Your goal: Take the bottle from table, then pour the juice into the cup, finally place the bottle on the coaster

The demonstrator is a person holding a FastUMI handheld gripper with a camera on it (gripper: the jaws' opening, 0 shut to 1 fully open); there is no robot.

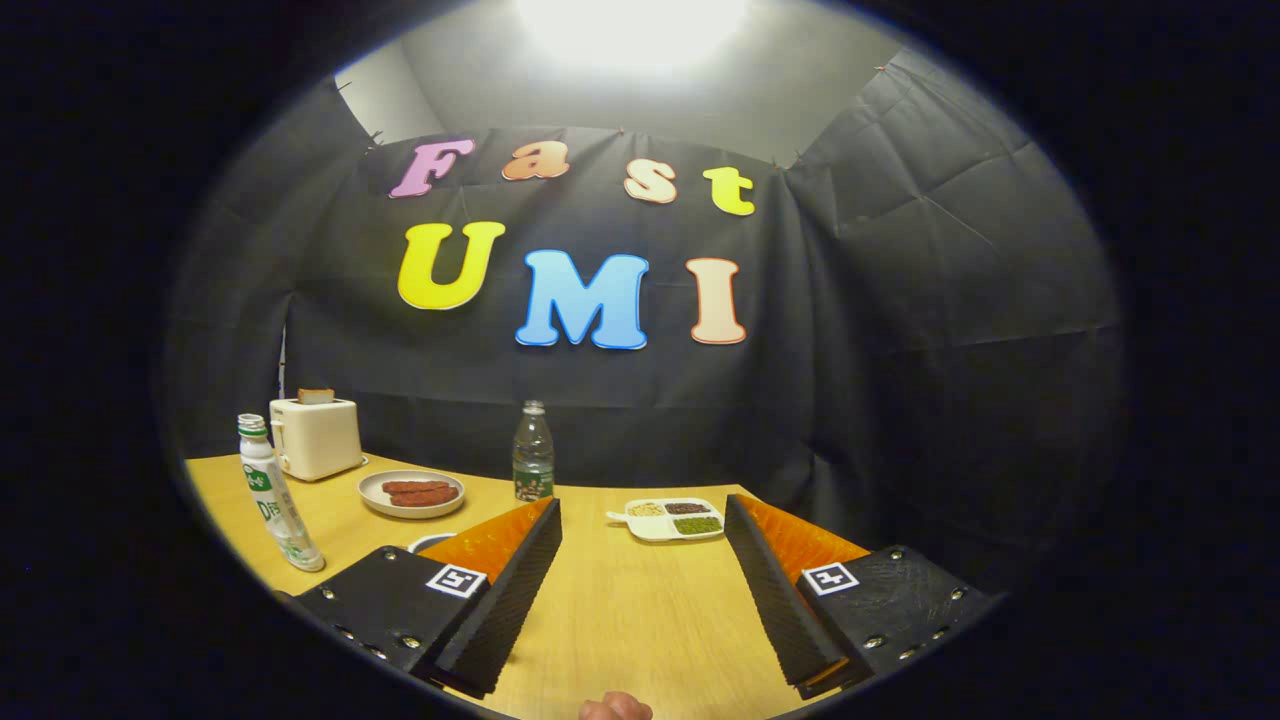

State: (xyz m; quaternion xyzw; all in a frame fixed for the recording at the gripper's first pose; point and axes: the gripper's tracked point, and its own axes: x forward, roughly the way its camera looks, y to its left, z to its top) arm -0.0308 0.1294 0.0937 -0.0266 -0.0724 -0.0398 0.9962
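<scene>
The gripper (640, 590) has its two fingers spread wide apart, with nothing between them but bare wooden table (620, 620). Each finger carries a ribbed pad on its inner face and a small square marker on its upper side. Just below the gap between the fingers, a bit of a person's hand (615, 708) shows at the near edge of the table.

Close behind the left finger, the rim of a cup (428, 541) peeks out; most of it is hidden by the finger, so its contents cannot be told. Further out on that side stands the juice bottle (275, 495), a white bottle with a green-and-white label and a cap on top, upright on the table and well apart from the fingers. It looks tilted, though this may be the lens.

Beyond the left finger lies a round plate (385, 502) holding two reddish sausages (421, 492). Behind the plate, near the wall, sits a cream toaster (314, 437) with a slice of bread (315, 396) sticking out of its slot.

Straight ahead beyond the fingers, a clear water bottle (533, 453) with a green label stands upright at the far edge of the table. To its right, just beyond the right finger, lies a white divided dish (625, 519) with a handle, its compartments filled with pale, dark and green grains.
</scene>
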